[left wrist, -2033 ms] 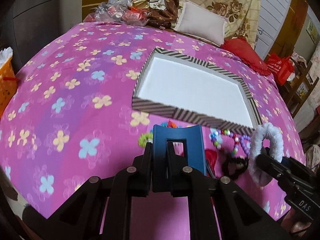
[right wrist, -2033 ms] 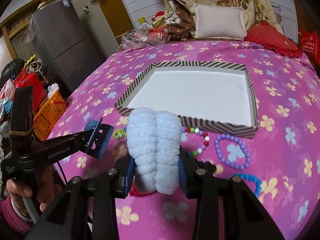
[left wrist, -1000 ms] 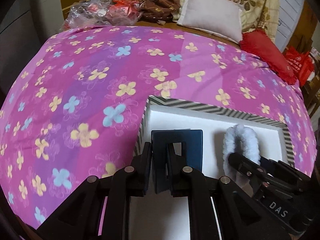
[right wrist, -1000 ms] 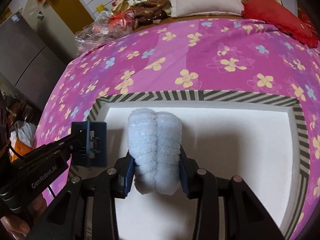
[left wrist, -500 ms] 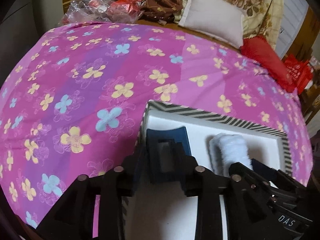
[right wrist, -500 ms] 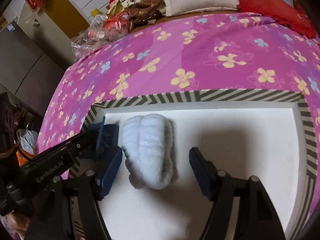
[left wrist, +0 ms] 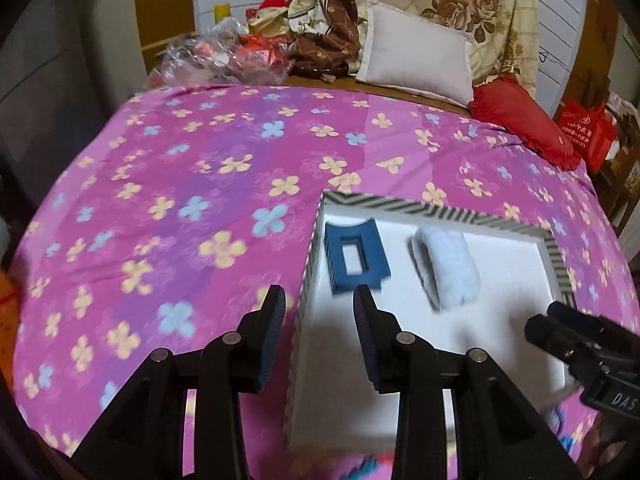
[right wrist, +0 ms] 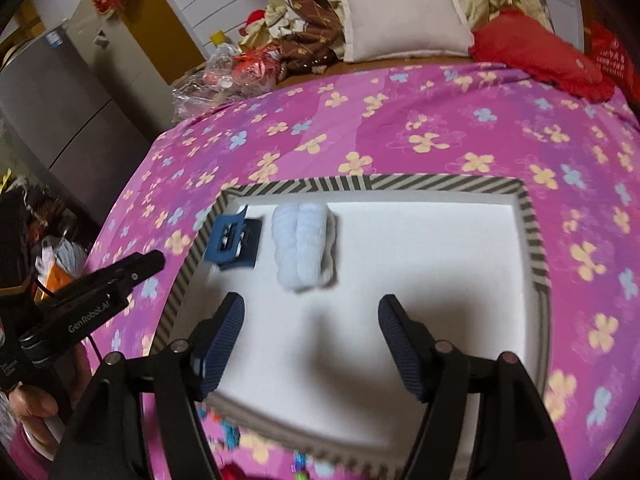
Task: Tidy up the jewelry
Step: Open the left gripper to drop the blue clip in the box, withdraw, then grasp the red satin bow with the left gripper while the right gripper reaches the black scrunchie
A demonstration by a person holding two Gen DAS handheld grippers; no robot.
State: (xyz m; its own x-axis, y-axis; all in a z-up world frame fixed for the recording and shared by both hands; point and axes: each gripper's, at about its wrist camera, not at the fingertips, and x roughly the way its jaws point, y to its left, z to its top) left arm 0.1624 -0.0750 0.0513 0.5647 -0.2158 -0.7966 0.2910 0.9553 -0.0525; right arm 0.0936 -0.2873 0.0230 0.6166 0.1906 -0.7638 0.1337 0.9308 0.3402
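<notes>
A shallow white tray with a striped rim point(left wrist: 440, 210) point(right wrist: 360, 183) lies on the pink flowered bedspread. A blue square hair clip point(left wrist: 355, 257) point(right wrist: 234, 242) lies in its far left corner. A fluffy pale blue scrunchie point(left wrist: 447, 271) point(right wrist: 303, 245) lies beside it to the right. My left gripper point(left wrist: 318, 318) is open and empty, pulled back over the tray's left edge. My right gripper point(right wrist: 312, 322) is open and empty above the tray's near part. Bits of coloured bead jewelry point(right wrist: 228, 432) show below the tray's near edge.
A white pillow point(left wrist: 416, 58), a red cushion point(left wrist: 520, 120) and plastic bags point(left wrist: 224, 56) lie at the head of the bed. A grey fridge point(right wrist: 60, 100) and an orange basket point(right wrist: 52, 276) stand left of the bed.
Both grippers carried the clip and the scrunchie over the tray, opened and let them go. Both have since pulled back, leaving the two items lying in the tray.
</notes>
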